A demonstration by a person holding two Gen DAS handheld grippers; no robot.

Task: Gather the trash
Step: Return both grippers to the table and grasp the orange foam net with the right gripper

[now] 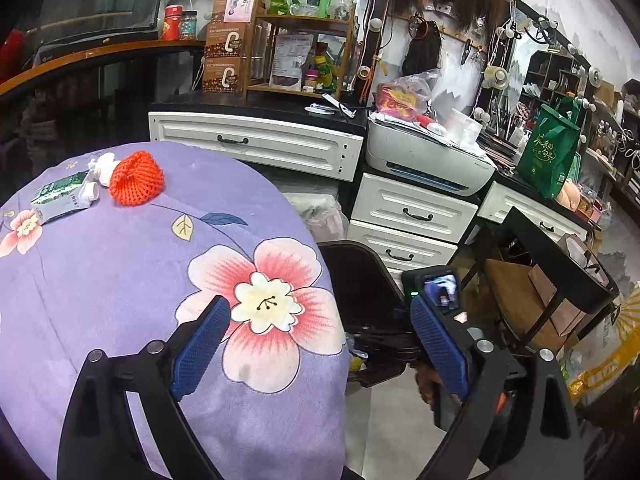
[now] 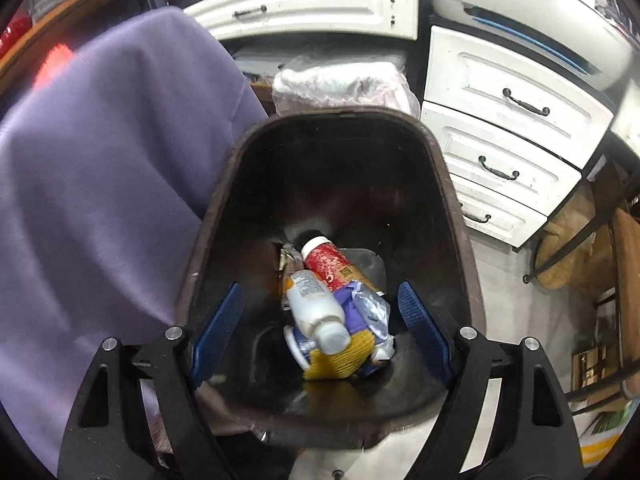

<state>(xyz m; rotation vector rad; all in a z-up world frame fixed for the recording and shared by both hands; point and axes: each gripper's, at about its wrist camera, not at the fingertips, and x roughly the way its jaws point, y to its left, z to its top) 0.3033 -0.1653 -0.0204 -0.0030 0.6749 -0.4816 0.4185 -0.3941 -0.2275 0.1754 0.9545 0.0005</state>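
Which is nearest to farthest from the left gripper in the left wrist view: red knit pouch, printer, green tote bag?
From the left gripper:
1. Red knit pouch, on the purple flowered cloth, up and to the left.
2. Printer, white, on the drawers, up and to the right.
3. Green tote bag, on the counter past the printer, far right.

A large white letter "C" marks each of two stacked brown cardboard boxes (image 1: 224, 62); other print is illegible.
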